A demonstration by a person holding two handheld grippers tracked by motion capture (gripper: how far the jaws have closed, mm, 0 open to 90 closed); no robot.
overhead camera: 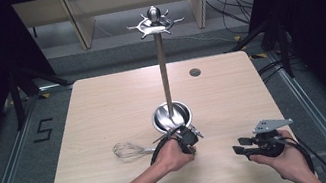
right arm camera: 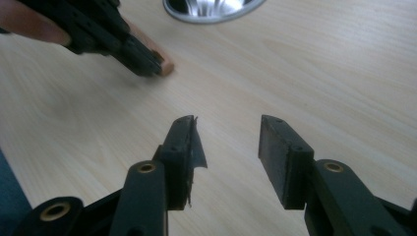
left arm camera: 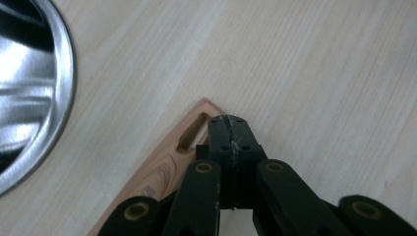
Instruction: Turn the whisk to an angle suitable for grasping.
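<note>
Left hand (overhead camera: 174, 154): comes in from the bottom left of the high view, forearm slanting up and to the right, wrist wrapped by the gripper's black cable, knuckles up.
Left gripper (left arm camera: 228, 120): points toward the base of the stand; its two black jaws are pressed together on the end of a flat wooden handle (left arm camera: 189, 142).
Wooden handle: flat, light brown, with a rounded tip and one long slot cut through it. In the left gripper view it runs from under the jaws down to the bottom left; in the right gripper view its tip pokes out just past the clamped jaws. It lies low over the table, just beside the steel bowl.
Right hand (overhead camera: 284, 159): at the lower right of the table, palm up under the gripper, well apart from the left hand.
Right gripper (right arm camera: 227, 142): held low over bare wood, jaws spread wide with nothing between them.
Stand (overhead camera: 162, 61): one, a tall metal pole with a ring of hooks on top, rising from one shiny steel bowl (overhead camera: 181, 113) at the table's middle.
Whisk (overhead camera: 128, 150): one, wire, lying on the table left of the left hand.
Table (overhead camera: 102, 102): one, pale wood, with one small dark round plug near the far edge.
Writing: a "5" marked on the floor left of the table; a faint stamp on the wooden handle is too small to read.
</note>
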